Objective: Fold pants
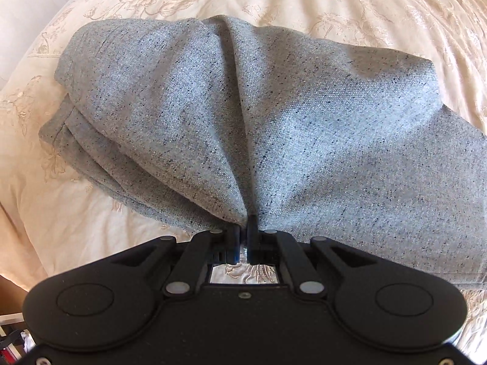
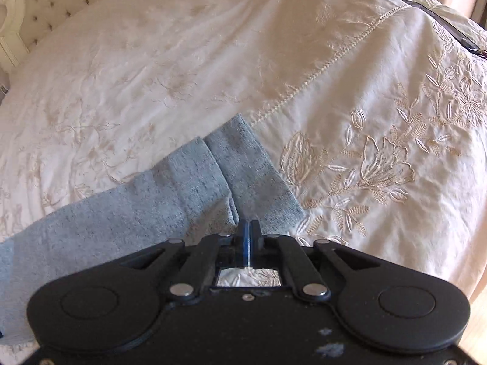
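Grey speckled pants (image 1: 274, 115) lie on a cream embroidered bedspread (image 1: 380, 15). In the left wrist view my left gripper (image 1: 243, 228) is shut on the near edge of the cloth, which bunches into a deep crease running away from the fingers. Folded layers show at the pants' left side. In the right wrist view my right gripper (image 2: 249, 228) is shut on the pants (image 2: 152, 200) close to the ribbed leg cuffs (image 2: 237, 155), which lie side by side and point away. The rest of the leg runs off to the left.
The bedspread (image 2: 182, 60) covers the whole bed. A tufted headboard (image 2: 48, 0) stands at the far left in the right wrist view. The bed's edge and wooden floor (image 2: 478, 319) show at the right. A dark strap (image 2: 441, 21) lies at the far right corner.
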